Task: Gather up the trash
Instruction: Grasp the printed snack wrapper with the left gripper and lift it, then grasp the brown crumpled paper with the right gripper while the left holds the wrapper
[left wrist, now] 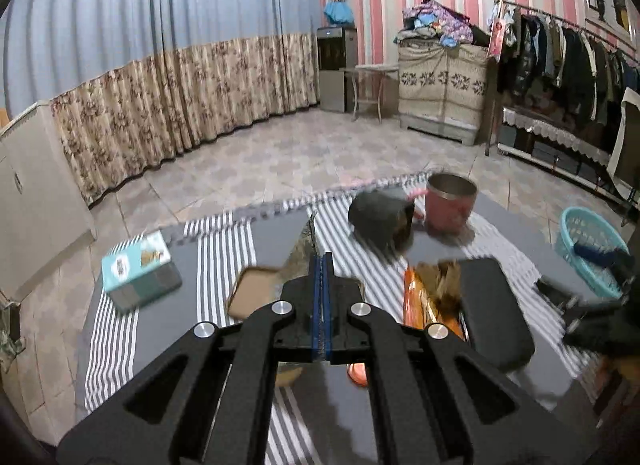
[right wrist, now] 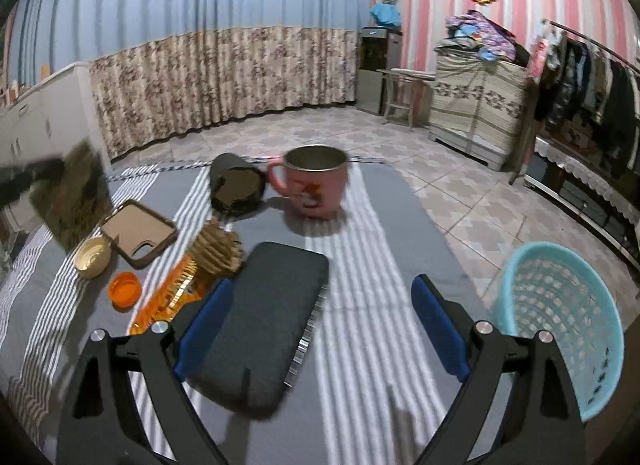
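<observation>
My left gripper (left wrist: 322,265) is shut on a flat brownish wrapper (left wrist: 301,253), held edge-on above the table; the wrapper shows in the right wrist view (right wrist: 74,195) at far left, lifted. My right gripper (right wrist: 322,317) is open and empty over a dark grey flat case (right wrist: 266,321). A turquoise mesh basket (right wrist: 568,325) stands off the table's right edge, also in the left wrist view (left wrist: 588,241). An orange packet (right wrist: 168,297), an orange cap (right wrist: 125,289), a tan pleated paper cup (right wrist: 216,251) and a small round lid (right wrist: 93,257) lie on the striped cloth.
A pink mug (right wrist: 316,185) and a tipped dark cup (right wrist: 236,187) stand at the table's far side. A brown phone case (right wrist: 138,231) lies at left. A teal box (left wrist: 140,271) sits at the table's left edge. Tiled floor, curtains and a clothes rack lie beyond.
</observation>
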Motion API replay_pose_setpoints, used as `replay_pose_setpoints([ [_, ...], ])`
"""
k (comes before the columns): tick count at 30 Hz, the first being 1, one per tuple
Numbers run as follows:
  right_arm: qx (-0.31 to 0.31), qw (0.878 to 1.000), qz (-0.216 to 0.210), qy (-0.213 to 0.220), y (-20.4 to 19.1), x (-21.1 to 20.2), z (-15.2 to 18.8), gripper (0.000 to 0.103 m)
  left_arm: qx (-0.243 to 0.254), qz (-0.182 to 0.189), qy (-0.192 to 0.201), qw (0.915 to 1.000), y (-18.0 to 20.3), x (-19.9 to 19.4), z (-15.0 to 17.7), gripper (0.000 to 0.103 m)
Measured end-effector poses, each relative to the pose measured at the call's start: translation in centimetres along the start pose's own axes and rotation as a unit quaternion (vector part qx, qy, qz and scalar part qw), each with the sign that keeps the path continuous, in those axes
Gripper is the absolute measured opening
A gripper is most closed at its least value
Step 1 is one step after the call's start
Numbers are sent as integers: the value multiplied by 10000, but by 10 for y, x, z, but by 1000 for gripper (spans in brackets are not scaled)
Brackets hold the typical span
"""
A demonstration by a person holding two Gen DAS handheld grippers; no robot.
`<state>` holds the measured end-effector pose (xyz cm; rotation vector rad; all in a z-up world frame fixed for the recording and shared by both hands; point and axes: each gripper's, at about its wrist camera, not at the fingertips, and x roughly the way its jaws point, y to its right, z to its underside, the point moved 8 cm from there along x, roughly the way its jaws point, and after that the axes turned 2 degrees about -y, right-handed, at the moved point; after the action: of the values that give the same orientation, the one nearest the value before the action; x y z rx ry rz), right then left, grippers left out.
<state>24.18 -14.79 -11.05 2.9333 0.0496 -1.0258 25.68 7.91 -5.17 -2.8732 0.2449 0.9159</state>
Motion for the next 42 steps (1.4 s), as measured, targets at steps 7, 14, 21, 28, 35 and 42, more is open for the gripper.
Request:
replay_pose_setpoints([
  [7, -241, 9989, -314, -269, -48, 39, -10, 88, 163, -15, 168, 9997, -3, 16, -20, 0],
  [14, -319, 9951, -554, -751, -71, 76, -6, 47, -124, -114, 24, 9999, -23, 34, -11, 0],
  [21, -195, 9945, -882, -528, -61, 59, -14, 4, -226, -200, -11, 9995, -21, 37, -6, 0],
  [28, -74, 9952, -860, -471, -24, 42, -22, 3, -196, -206, 54, 9996, -3, 33, -12, 0],
  [35, -167, 9954, -731, -590, -31, 54, -25, 46, -210, -291, -6, 9994, 1, 34, -7, 0],
  [42, -317, 9955, -671, -591, -58, 73, -28, 55, -389, -473, -15, 9981, -26, 34, 3, 0],
])
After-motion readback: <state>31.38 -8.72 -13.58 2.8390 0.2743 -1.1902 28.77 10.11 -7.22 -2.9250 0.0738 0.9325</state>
